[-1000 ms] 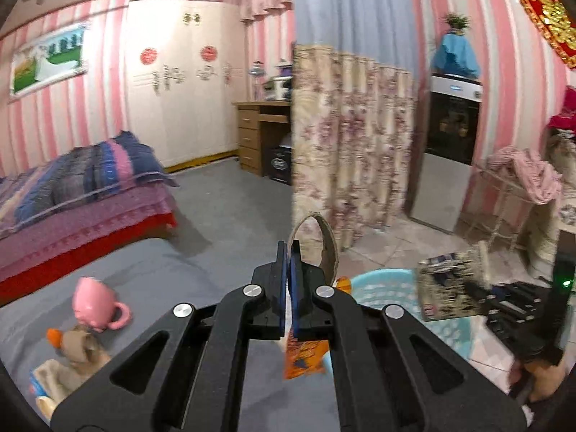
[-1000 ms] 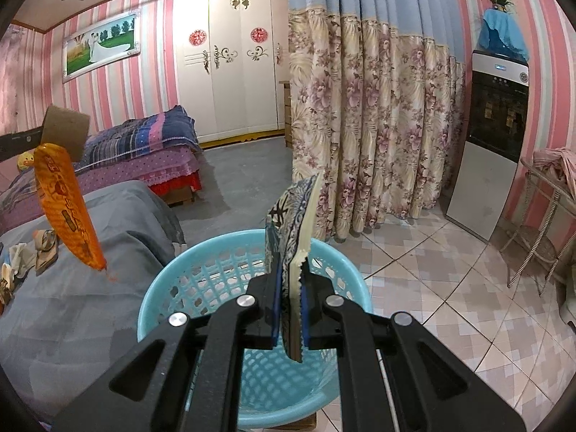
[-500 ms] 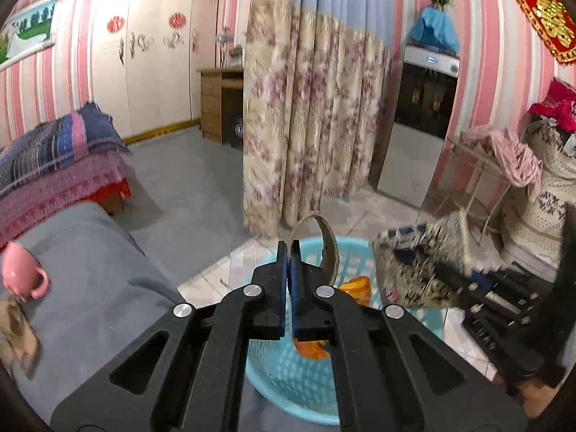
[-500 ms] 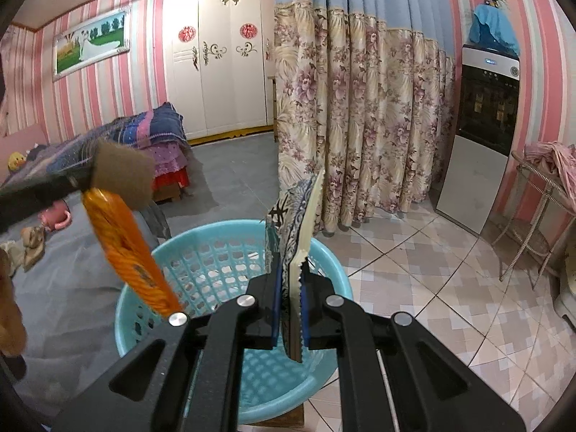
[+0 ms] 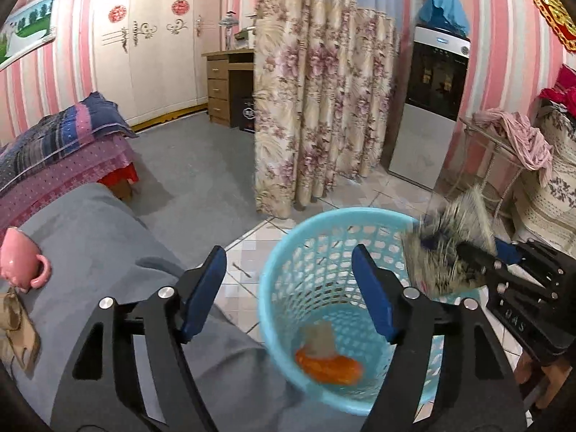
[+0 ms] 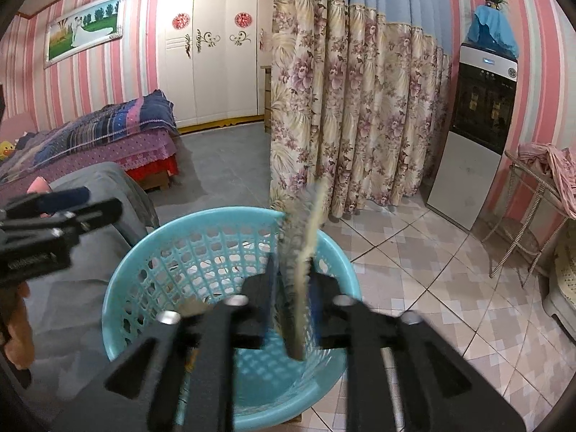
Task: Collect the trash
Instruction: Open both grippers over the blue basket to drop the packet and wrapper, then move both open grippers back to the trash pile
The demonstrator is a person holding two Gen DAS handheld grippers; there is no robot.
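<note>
My left tool (image 5: 288,280) is opening with nothing between its pads, low centre over the blue basket (image 5: 288,252); the orange wrapper (image 5: 329,367) lies inside. My right tool (image 6: 291,295) is opening, its patterned packet (image 6: 306,237) loose between the pads above the basket

Basket (image 5: 288,252) glossy perforated turquoise plastic; wrapper (image 5: 329,367) shiny orange film; mug (image 5: 19,259) glossy pink ceramic.

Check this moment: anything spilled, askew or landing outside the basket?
Nothing stands out. The orange wrapper lies inside the blue basket, under the opening left gripper. The patterned packet sits between the opening right gripper's pads, above the basket.
</note>
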